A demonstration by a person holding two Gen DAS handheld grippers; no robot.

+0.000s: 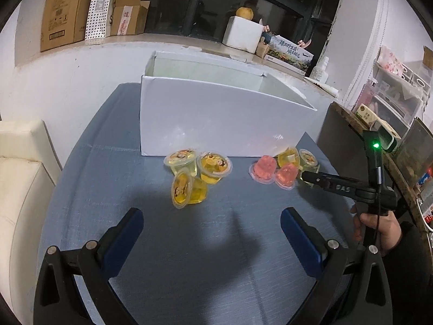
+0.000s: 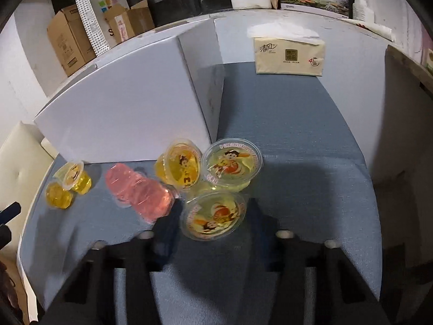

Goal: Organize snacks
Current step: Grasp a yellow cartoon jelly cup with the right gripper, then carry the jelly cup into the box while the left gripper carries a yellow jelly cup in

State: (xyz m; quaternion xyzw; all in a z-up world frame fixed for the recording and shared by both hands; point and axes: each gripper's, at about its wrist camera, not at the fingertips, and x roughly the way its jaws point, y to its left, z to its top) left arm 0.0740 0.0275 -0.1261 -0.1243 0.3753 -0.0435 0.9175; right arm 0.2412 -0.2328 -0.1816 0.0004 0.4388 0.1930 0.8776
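1. My left gripper hangs over the blue worktop with its fingers spread wide and nothing between them.
2. Ahead of it three yellow jelly cups sit clustered just in front of the white box; one of them lies tipped on its side.
3. Further right, a second cluster of pink jelly cups and more yellow ones lies near the box's corner.
4. My right gripper is blurred in its own view. Its fingers flank a yellow cup with a cartoon lid, but I cannot tell whether they press on it.
5. In the left view, that gripper's fingertips reach in at the right-hand cluster, held by a hand.
6. The box stands open at the top, its inside pale.
7. A tissue pack rests at the worktop's far edge, well apart from the cups.
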